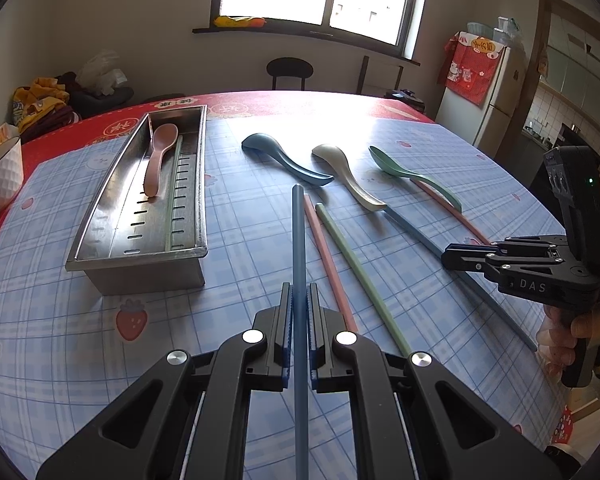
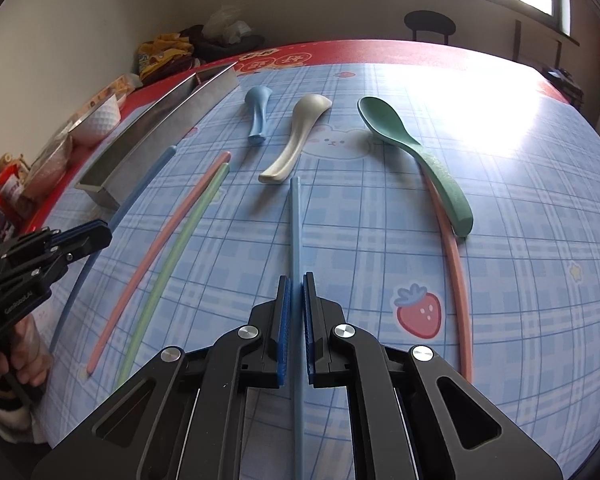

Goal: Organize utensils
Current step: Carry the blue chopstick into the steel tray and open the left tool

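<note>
Left wrist view: we find the left gripper [image 1: 299,304] angled down over the table [image 1: 60,360], jaws clamped on a dark blue chopstick [image 1: 298,240] held clear of the cloth. The right gripper [image 2: 297,300], likewise tilted downward, has its jaws closed on a light blue chopstick [image 2: 295,220]. The metal tray [image 1: 100,268] contains a pink spoon [image 1: 160,160] and a green chopstick [image 1: 173,200]; three spoons lie outside it.
</note>
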